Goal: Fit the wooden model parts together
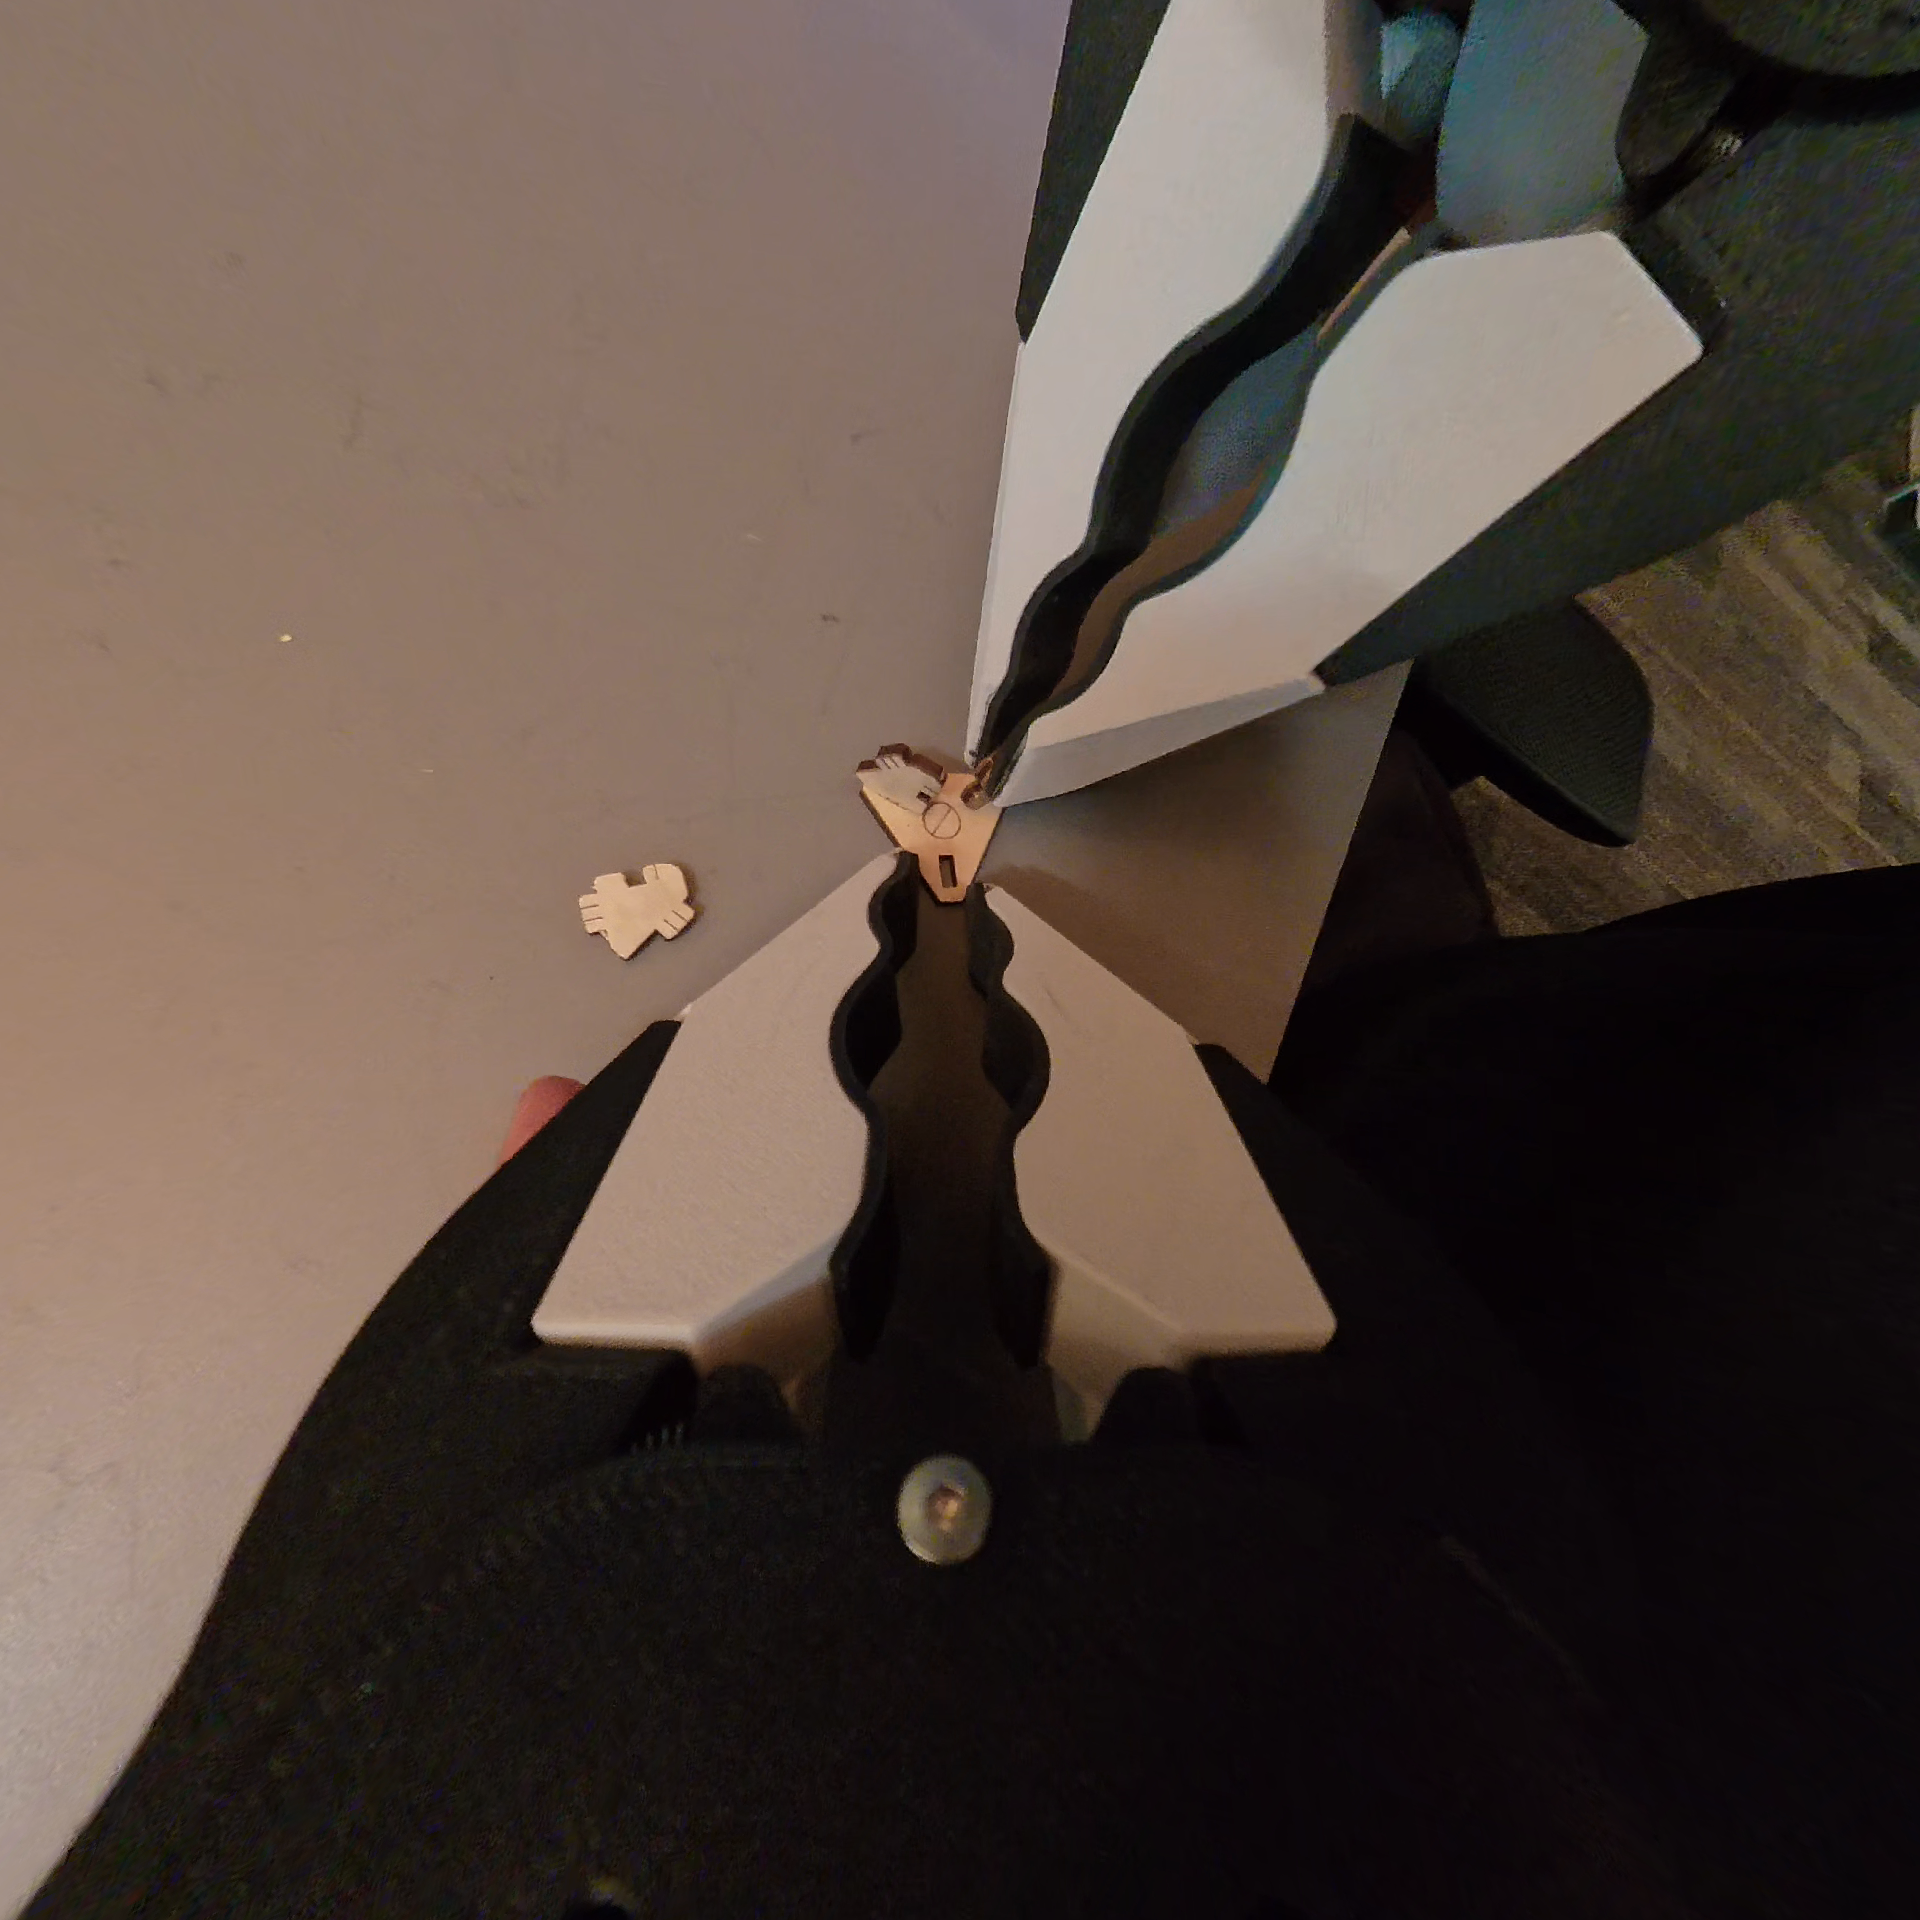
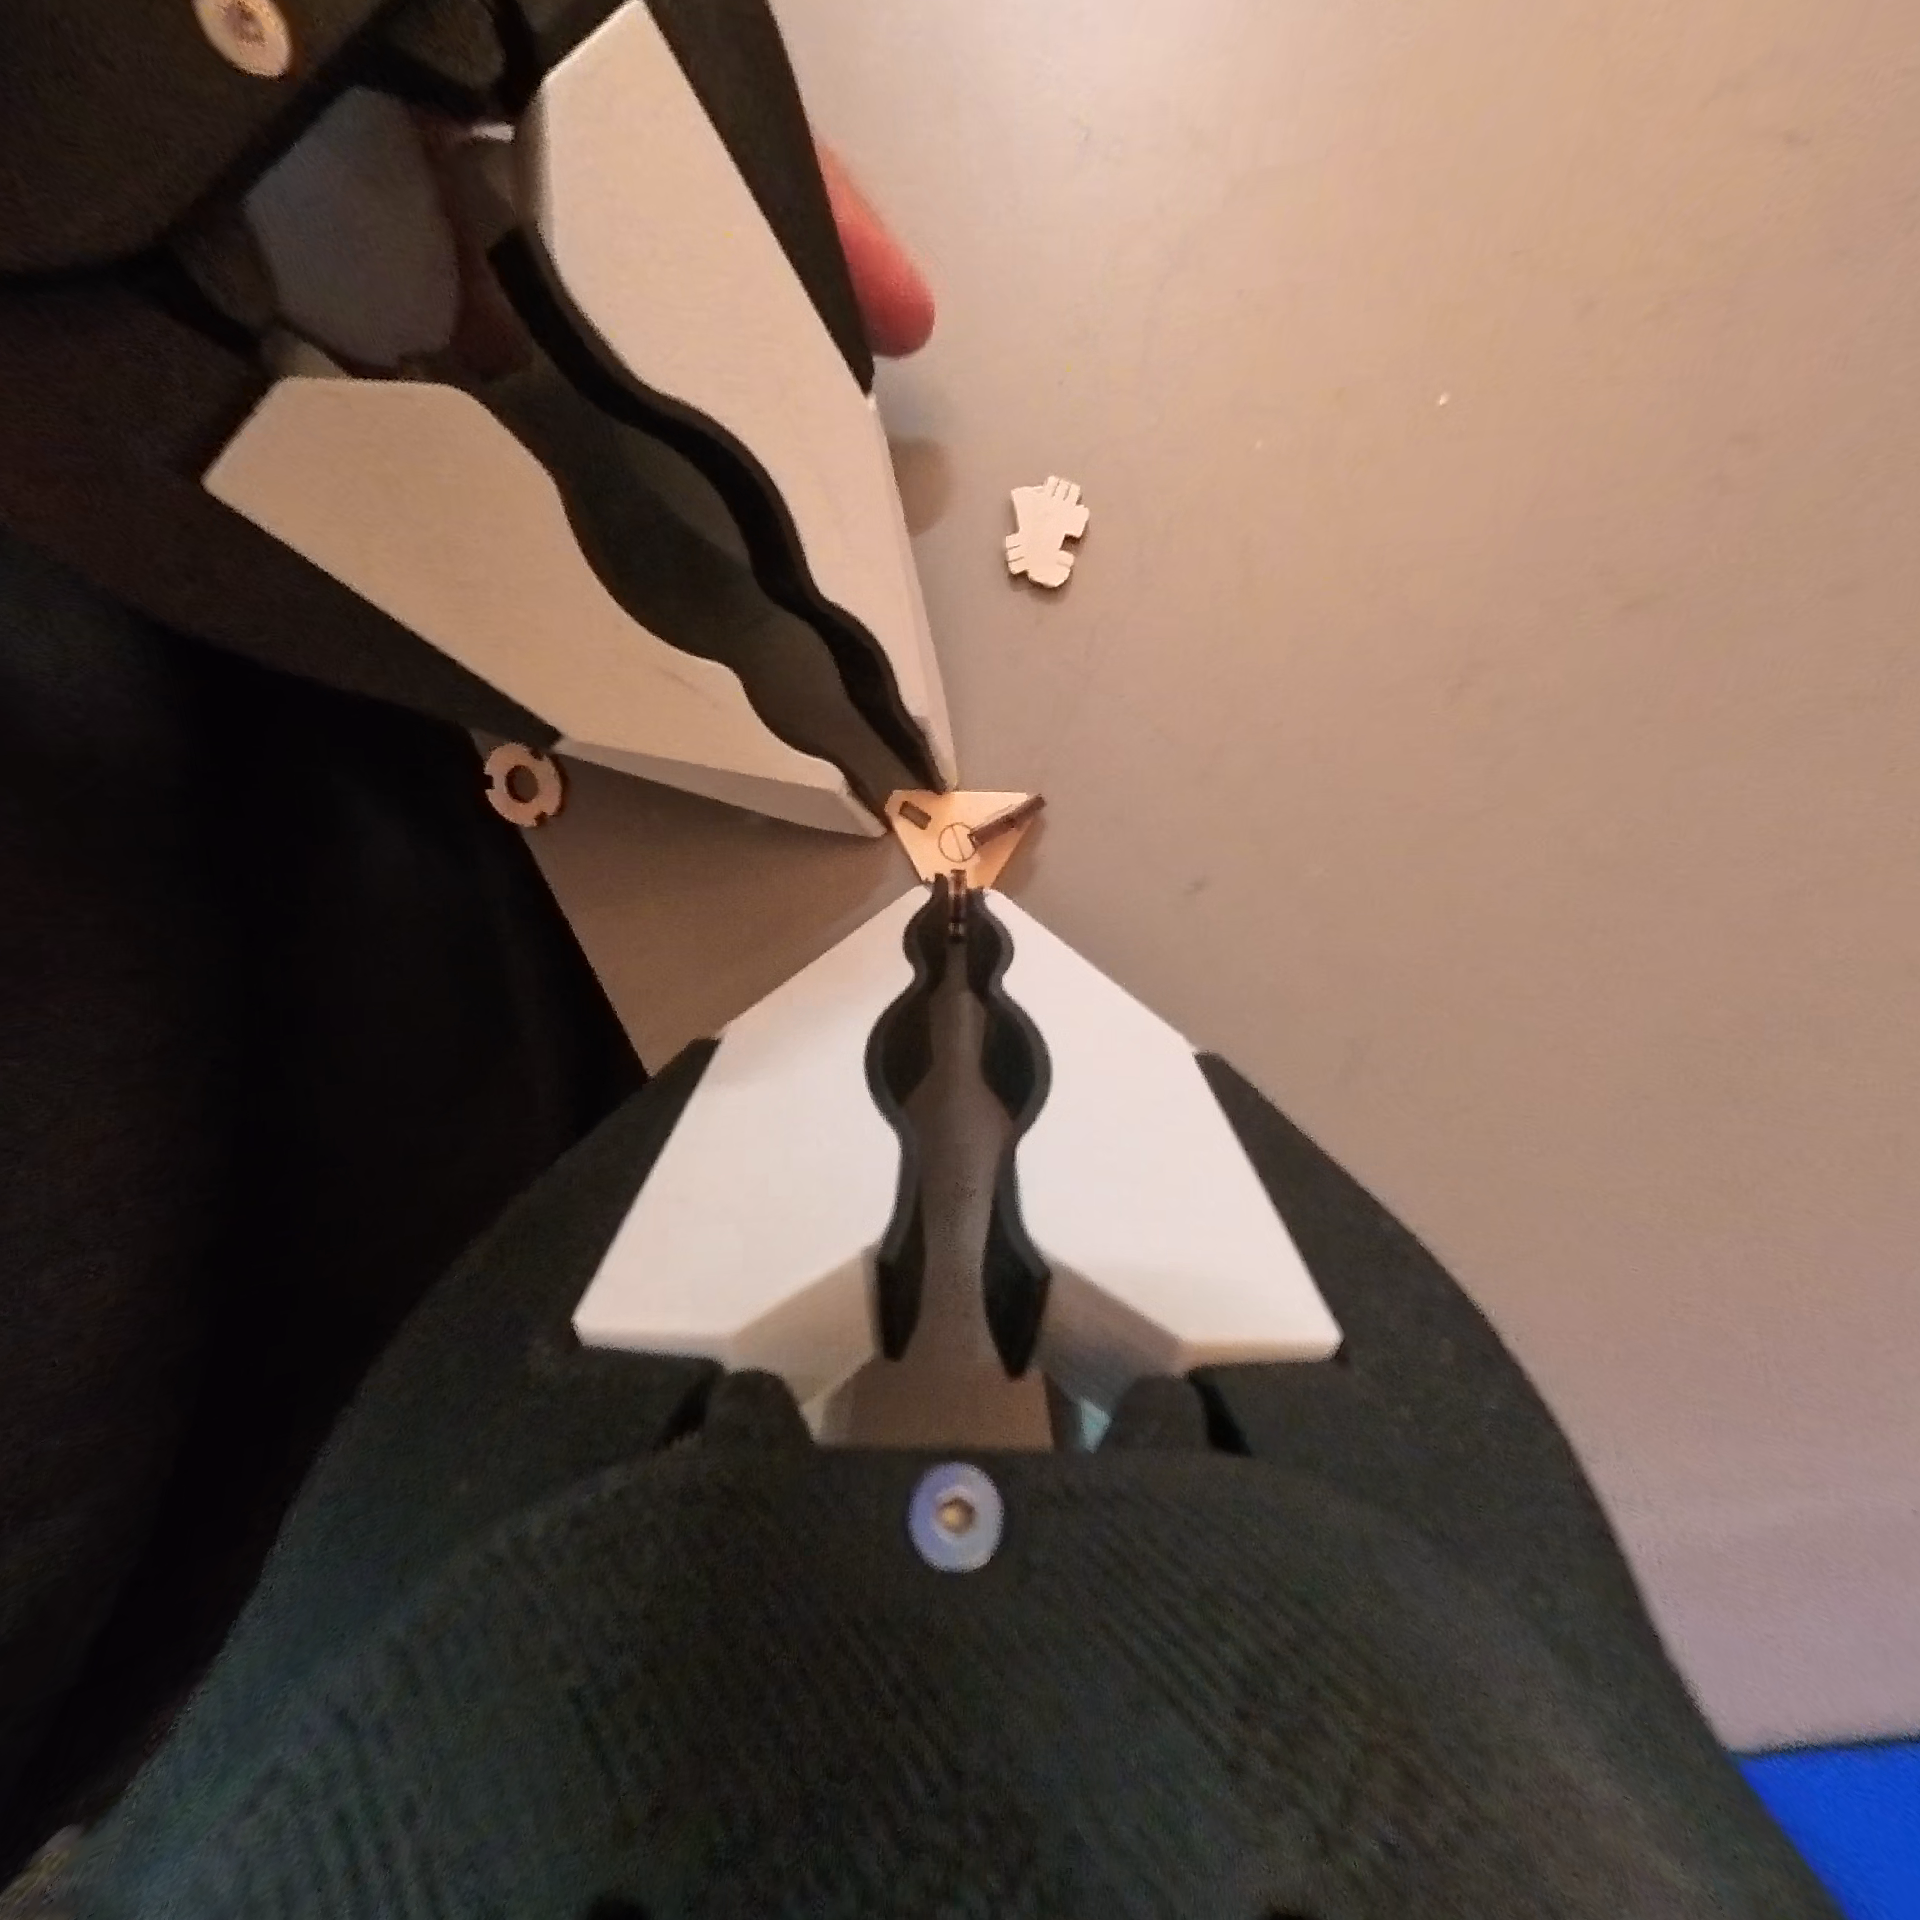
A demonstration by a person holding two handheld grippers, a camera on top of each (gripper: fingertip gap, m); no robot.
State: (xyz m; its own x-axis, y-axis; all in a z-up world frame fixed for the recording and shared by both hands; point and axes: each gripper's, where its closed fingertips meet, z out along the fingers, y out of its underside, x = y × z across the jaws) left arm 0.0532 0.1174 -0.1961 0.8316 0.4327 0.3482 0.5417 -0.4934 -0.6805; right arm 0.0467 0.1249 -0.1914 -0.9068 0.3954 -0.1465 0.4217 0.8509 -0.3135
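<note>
The left gripper (image 1: 943, 883) pinches one corner of a small triangular wooden plate (image 1: 940, 831), its dark pads closed on the corner by a little slot. The right gripper (image 2: 956, 914) is clenched on a thin wooden piece (image 2: 956, 902) standing edge-on at another corner of the same plate (image 2: 951, 836). So the plate hangs between the two tips, just above the grey table (image 1: 416, 416), near its edge.

A judgement on handling: this looks like thin laser-cut ply — very light, stiff, and likely to snap or split at the slots if twisted. The flat faces near a corner look the safest hold; the tabs and notches seem the weak spots.

Counting out from the tips: one triangular plate, with one blade-like piece (image 1: 896, 777) already standing in a third corner, plus the one in the right tips. One loose notched blade piece (image 1: 636, 909) lies flat on the table well apart — and one small notched ring (image 2: 523, 798) sits by the table's edge. A fingertip (image 2: 883, 270) shows behind the left tool.
</note>
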